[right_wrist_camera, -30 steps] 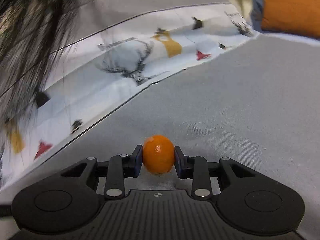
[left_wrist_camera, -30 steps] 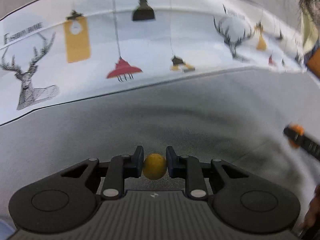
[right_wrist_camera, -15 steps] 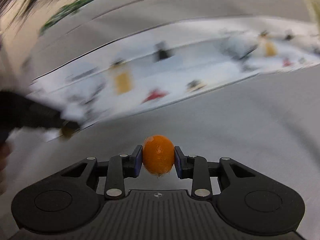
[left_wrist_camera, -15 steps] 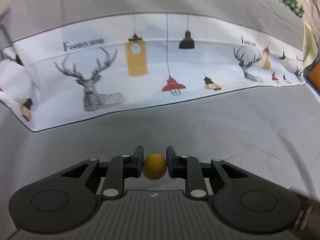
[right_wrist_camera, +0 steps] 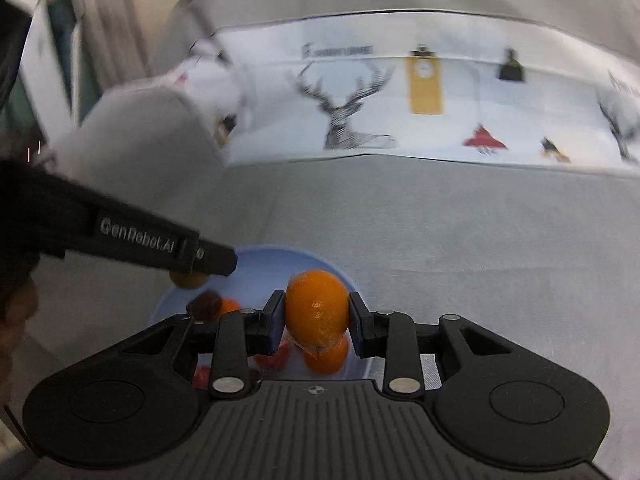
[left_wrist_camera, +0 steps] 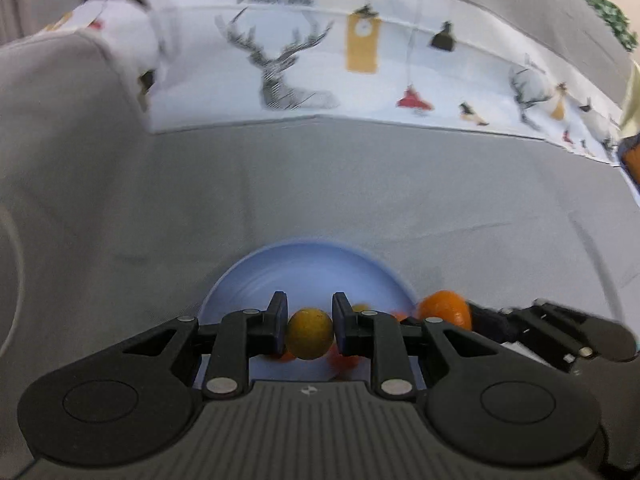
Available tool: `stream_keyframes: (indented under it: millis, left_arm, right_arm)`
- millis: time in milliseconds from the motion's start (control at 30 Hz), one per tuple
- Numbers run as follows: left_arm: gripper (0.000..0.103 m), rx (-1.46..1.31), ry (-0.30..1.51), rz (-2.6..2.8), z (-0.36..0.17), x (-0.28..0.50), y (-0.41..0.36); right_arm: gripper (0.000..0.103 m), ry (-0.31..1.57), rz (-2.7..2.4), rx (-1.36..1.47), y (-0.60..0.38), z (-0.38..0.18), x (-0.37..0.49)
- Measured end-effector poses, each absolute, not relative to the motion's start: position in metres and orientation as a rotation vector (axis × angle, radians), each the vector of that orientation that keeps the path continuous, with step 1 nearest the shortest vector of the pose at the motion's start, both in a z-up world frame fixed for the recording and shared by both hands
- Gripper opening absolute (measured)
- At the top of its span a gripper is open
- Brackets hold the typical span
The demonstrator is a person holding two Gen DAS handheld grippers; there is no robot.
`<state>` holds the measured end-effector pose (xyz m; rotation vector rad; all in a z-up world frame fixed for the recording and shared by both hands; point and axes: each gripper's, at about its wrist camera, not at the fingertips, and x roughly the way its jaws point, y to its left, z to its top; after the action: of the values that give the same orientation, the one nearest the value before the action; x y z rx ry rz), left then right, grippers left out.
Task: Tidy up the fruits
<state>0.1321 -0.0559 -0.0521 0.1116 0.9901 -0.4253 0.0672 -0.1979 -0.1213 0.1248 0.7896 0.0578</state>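
My left gripper point(left_wrist_camera: 310, 334) is shut on a small yellow fruit point(left_wrist_camera: 310, 338) and holds it over a light blue bowl point(left_wrist_camera: 304, 270). My right gripper point(right_wrist_camera: 316, 322) is shut on an orange point(right_wrist_camera: 316, 310) above the same bowl point(right_wrist_camera: 272, 264). The bowl holds several small orange and red fruits point(right_wrist_camera: 326, 356) and a dark one point(right_wrist_camera: 206, 306). In the left wrist view the right gripper and its orange point(left_wrist_camera: 444, 314) come in from the right. In the right wrist view the left gripper point(right_wrist_camera: 192, 270) reaches in from the left with its yellow fruit.
The bowl sits on a grey fabric sofa seat point(left_wrist_camera: 360, 184). A white cloth with deer and lamp prints point(left_wrist_camera: 360, 64) lies along the backrest. A grey armrest point(right_wrist_camera: 140, 136) rises at the left. An orange cushion point(left_wrist_camera: 632, 156) shows at the far right.
Both grippers swung left and down over the sofa, still holding their fruits. The blue bowl of fruits has come into view beneath them, and the two grippers now meet above it.
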Motion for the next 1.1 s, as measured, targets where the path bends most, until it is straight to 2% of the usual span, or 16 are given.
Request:
stream_keyframes:
  millis: [100, 267, 300, 333, 367, 400, 433, 467, 500, 567, 700, 933, 1100]
  left_arm:
    - [0.026, 0.129, 1.045, -0.409, -0.062, 0.132, -0.047]
    - [0.027, 0.155, 0.936, -0.425, -0.053, 0.140, -0.058]
    - [0.028, 0.168, 0.950, -0.417, -0.054, 0.143, -0.061]
    - [0.033, 0.170, 0.964, -0.409, -0.057, 0.143, -0.061]
    - [0.049, 0.171, 0.973, -0.416, -0.058, 0.144, -0.061]
    - [0.070, 0.177, 0.979, -0.419, -0.060, 0.142, -0.060]
    - [0.081, 0.180, 0.977, -0.407, -0.060, 0.141, -0.059]
    - [0.096, 0.179, 0.969, -0.390, -0.059, 0.141, -0.058]
    - [0.099, 0.178, 0.958, -0.382, -0.056, 0.140, -0.058]
    - [0.103, 0.186, 0.935, -0.386, -0.047, 0.135, -0.060]
    - [0.103, 0.274, 0.942, -0.371, -0.034, 0.121, -0.060]
    - [0.103, 0.296, 1.132, -0.405, -0.043, 0.106, -0.050]
    - [0.103, 0.284, 1.066, -0.311, -0.040, 0.103, -0.040]
  right_arm:
    - [0.034, 0.837, 0.082, 0.114, -0.186, -0.126, 0.069]
    - [0.037, 0.830, 0.045, 0.029, -0.168, -0.128, 0.073]
    - [0.045, 0.825, 0.043, 0.029, -0.169, -0.128, 0.073]
    - [0.068, 0.831, 0.054, 0.034, -0.170, -0.129, 0.071]
    - [0.080, 0.828, 0.059, 0.039, -0.172, -0.128, 0.069]
    - [0.081, 0.824, 0.052, 0.040, -0.174, -0.127, 0.066]
    - [0.081, 0.829, 0.053, 0.045, -0.176, -0.125, 0.065]
    - [0.083, 0.836, 0.061, 0.055, -0.177, -0.123, 0.064]
    - [0.085, 0.837, 0.063, 0.067, -0.179, -0.120, 0.062]
    - [0.092, 0.839, 0.062, 0.080, -0.181, -0.116, 0.057]
    - [0.096, 0.868, 0.055, 0.082, -0.185, -0.110, 0.043]
    - [0.098, 0.940, -0.019, 0.104, -0.209, -0.110, 0.035]
    - [0.098, 0.872, -0.068, 0.204, -0.229, -0.118, 0.034]
